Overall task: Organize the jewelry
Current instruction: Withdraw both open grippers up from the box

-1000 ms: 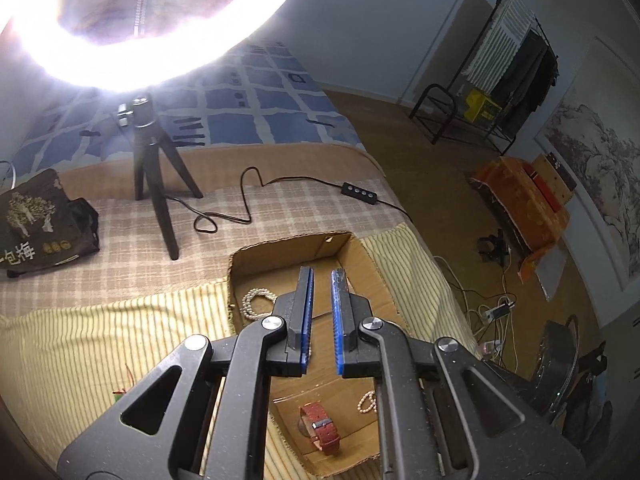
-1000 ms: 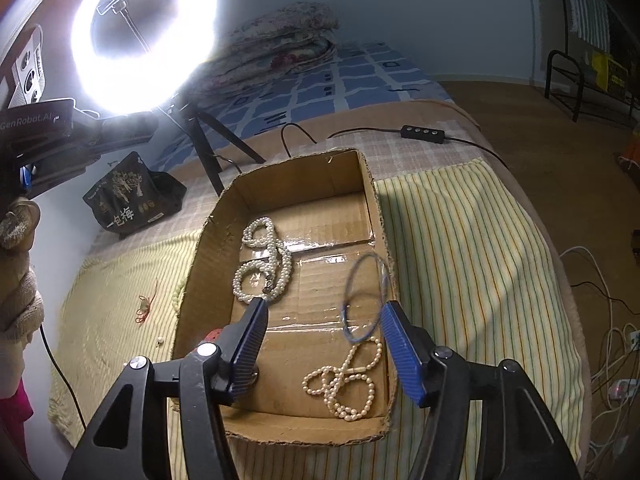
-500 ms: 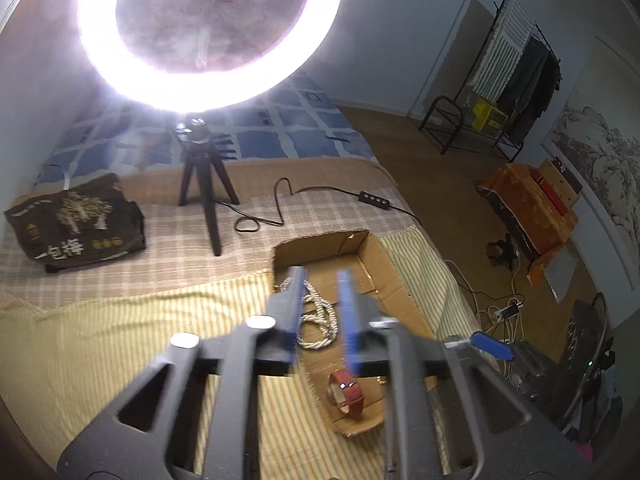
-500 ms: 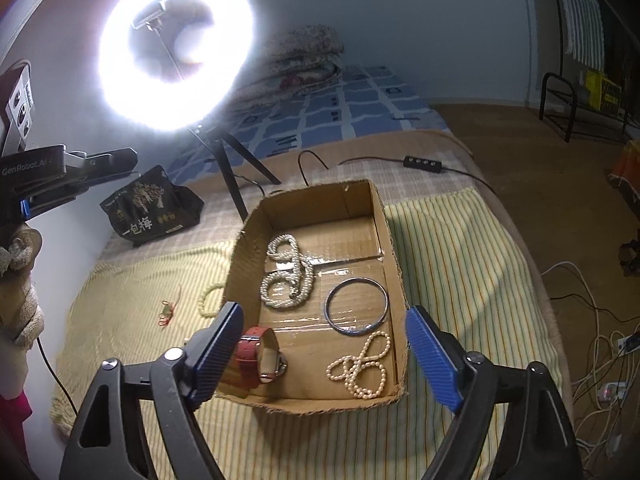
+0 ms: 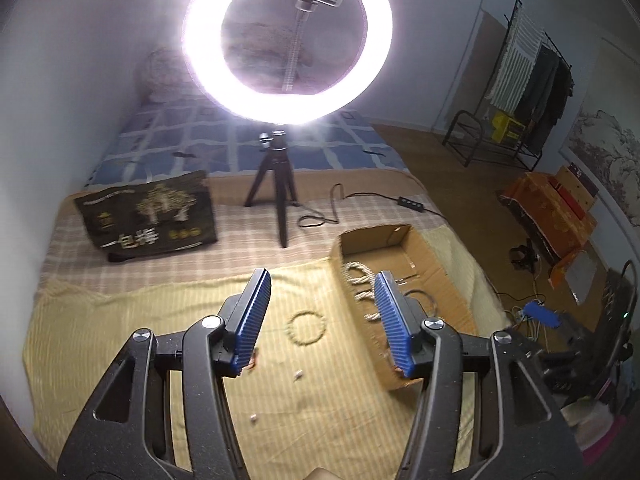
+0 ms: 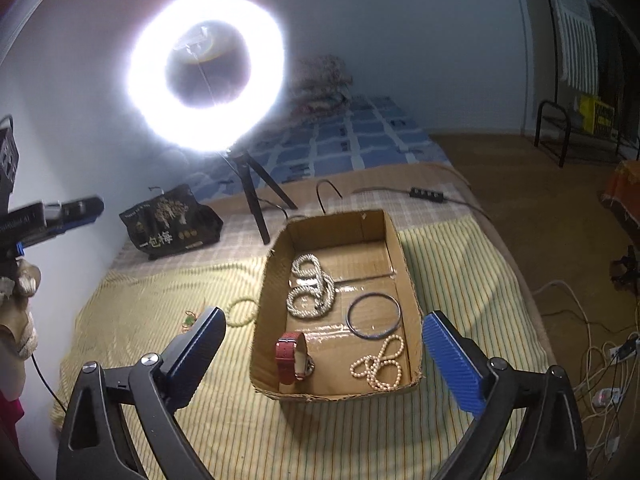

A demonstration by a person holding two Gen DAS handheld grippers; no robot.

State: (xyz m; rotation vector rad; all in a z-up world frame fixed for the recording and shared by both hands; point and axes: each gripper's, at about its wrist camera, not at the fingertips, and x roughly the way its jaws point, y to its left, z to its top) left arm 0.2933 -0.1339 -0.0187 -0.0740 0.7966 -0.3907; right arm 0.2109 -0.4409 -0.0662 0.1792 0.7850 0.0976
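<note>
A cardboard box [image 6: 404,252] lies on the yellow striped cloth and also shows in the left wrist view [image 5: 440,268]. It holds a coiled white bead necklace [image 6: 312,292], a dark bangle [image 6: 374,315], a pearl strand [image 6: 378,368] and a red-strap watch [image 6: 291,356]. A pale bead bracelet [image 5: 307,327] lies on the cloth left of the box, also in the right wrist view [image 6: 240,311]. My left gripper [image 5: 322,292] is open and empty above the bracelet. My right gripper [image 6: 322,328] is open and empty, high above the box's near end.
A lit ring light on a black tripod [image 5: 276,184] stands behind the box, its cable [image 5: 360,200] trailing right. A black printed bag [image 5: 148,216] lies at the back left. Small bits [image 5: 297,375] and a red-green trinket [image 6: 190,318] lie on the cloth.
My left gripper has opened and swung left from over the box to over the bracelet. My right gripper let the bangle drop into the box, then rose and drew back.
</note>
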